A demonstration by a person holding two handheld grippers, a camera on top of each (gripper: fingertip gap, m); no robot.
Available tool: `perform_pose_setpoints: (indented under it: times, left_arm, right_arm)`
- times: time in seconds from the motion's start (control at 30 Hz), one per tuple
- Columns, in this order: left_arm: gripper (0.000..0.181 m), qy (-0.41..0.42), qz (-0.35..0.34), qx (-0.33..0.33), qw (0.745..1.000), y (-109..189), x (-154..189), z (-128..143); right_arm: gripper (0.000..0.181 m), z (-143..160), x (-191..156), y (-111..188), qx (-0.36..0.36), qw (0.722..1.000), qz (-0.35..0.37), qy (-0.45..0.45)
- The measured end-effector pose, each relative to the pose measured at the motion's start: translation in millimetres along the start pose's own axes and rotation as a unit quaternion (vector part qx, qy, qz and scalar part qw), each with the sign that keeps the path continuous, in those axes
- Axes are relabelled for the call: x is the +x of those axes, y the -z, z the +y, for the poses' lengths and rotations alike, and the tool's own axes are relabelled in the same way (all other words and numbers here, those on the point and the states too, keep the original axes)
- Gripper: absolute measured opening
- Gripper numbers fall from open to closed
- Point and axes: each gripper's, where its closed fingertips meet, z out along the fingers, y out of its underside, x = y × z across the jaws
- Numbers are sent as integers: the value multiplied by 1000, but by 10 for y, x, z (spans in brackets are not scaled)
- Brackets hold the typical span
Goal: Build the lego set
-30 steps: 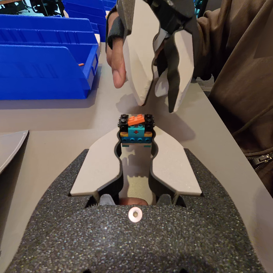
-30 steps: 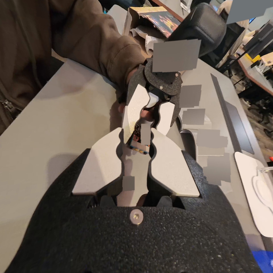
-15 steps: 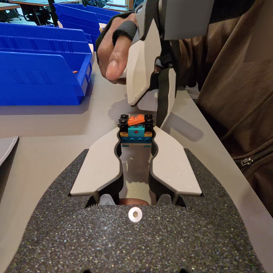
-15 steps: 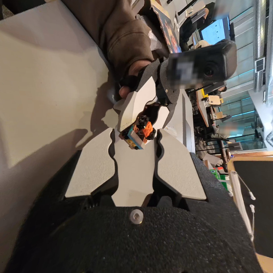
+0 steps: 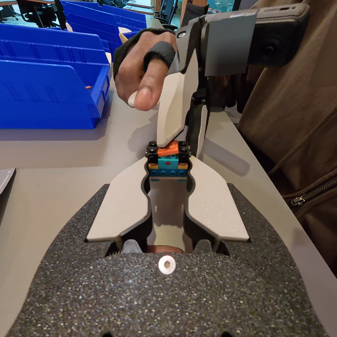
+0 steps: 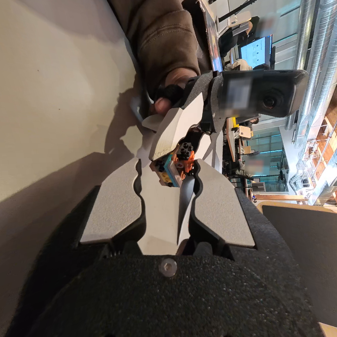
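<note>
Bins (image 5: 51, 87) on table (image 5: 54, 182), left of model (image 5: 167, 160)

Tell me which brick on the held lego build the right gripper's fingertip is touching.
The orange plate on top, tilted between the two black studded bricks. The right gripper touches only it; the left gripper clamps the lego build lower down.

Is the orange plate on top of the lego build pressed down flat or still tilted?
Still tilted. In the left wrist view the orange plate slants, its right end higher, while one finger of the right tongs presses its top.
</note>
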Motion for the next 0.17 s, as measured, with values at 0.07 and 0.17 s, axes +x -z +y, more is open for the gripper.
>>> perform_pose_setpoints:
  times: [0.07, 0.17]
  left_arm:
    - [37, 2, 1, -1, 1000, -1, 3, 3]
    - [37, 3, 4, -4, 1000, -6, 15, 12]
  right_arm:
    - [54, 4, 0, -1, -4, 1000, 2, 10]
    - [52, 7, -4, -5, -11, 999, 5, 32]
